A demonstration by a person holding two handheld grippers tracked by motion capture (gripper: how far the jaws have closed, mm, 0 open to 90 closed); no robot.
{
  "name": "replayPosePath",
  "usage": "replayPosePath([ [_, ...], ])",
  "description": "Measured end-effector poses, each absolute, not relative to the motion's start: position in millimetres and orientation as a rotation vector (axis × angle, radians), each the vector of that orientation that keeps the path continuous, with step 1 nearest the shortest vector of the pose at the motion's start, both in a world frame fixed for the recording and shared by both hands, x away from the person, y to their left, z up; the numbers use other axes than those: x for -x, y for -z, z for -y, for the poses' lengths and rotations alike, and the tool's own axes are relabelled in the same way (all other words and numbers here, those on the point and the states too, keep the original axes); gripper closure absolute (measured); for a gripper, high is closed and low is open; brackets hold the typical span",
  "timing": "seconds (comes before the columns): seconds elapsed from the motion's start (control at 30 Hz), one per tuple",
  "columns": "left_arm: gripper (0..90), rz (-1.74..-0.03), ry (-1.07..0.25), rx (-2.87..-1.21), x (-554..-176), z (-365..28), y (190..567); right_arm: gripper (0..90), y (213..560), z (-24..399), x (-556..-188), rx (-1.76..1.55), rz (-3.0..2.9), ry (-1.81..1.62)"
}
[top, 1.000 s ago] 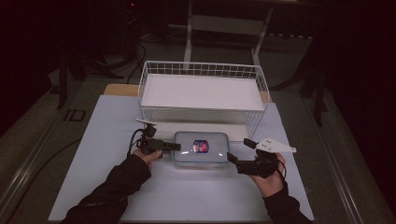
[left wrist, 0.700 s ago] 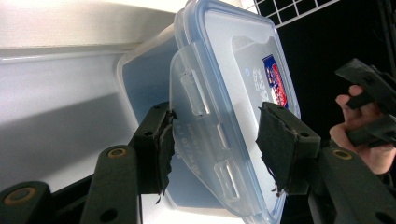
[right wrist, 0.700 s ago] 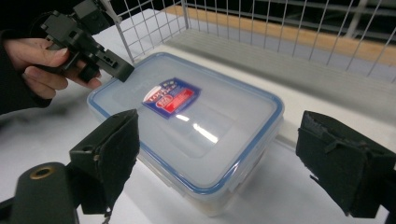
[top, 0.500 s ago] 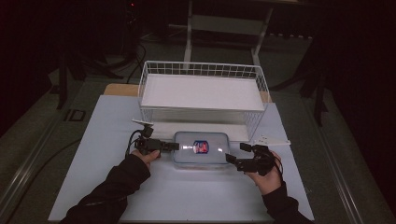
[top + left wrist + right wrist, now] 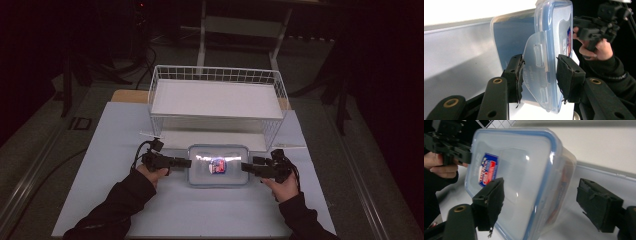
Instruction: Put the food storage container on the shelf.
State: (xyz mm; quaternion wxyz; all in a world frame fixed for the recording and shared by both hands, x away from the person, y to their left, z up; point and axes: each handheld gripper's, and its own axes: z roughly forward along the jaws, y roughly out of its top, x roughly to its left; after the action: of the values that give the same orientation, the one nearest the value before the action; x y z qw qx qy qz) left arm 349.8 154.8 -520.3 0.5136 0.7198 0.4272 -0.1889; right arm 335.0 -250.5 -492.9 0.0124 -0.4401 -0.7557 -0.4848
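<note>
A clear plastic box point(image 5: 218, 165) with a blue-rimmed lid and a red-and-blue sticker lies flat on the white table, just in front of the wire basket. My left gripper point(image 5: 189, 162) is at the box's left end. In the left gripper view, that gripper point(image 5: 539, 72) is shut on the lid's clear side flap point(image 5: 536, 57). My right gripper point(image 5: 244, 167) is at the box's right end. In the right gripper view its jaws point(image 5: 540, 200) straddle the box point(image 5: 524, 175); they have just been closing, and the far pad still stands apart from the box wall.
A white wire basket point(image 5: 215, 75) with a white floor stands just behind the box. The white table top point(image 5: 115, 145) stretches out to both sides and toward the person. Dark floor, cables and stand legs surround the table.
My right hand has come down and in toward the box's right end, and its wrist has rolled so the pale top plate no longer shows. The left hand has stayed put.
</note>
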Motion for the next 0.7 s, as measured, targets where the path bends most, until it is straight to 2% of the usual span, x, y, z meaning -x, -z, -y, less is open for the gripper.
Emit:
replayPosePath([
  [0.17,58.2,-0.995,0.449,-1.736,-346,-156,521,30.6,499,253,-339,1.344,2.339,1.455],
  [0.2,58.5,-0.990,0.445,-1.738,-346,-156,521,35.0,502,254,-339,1.336,2.327,1.438],
  [0.27,58.7,-0.987,0.444,-1.739,-345,-156,521,36.2,503,255,-339,1.325,2.304,1.439],
  [0.3,58.7,-0.988,0.444,-1.737,-345,-156,521,38.9,504,255,-339,1.321,2.299,1.437],
  [0.33,58.7,-0.991,0.444,-1.736,-344,-156,521,45.2,502,255,-339,1.293,2.279,1.438],
  [0.5,58.7,-0.989,0.432,-1.733,-341,-155,520,48.1,502,257,-340,1.284,2.267,1.431],
  [0.7,58.4,-0.964,0.336,-1.787,-330,-150,513,51.2,500,258,-334,1.281,2.273,1.436],
])
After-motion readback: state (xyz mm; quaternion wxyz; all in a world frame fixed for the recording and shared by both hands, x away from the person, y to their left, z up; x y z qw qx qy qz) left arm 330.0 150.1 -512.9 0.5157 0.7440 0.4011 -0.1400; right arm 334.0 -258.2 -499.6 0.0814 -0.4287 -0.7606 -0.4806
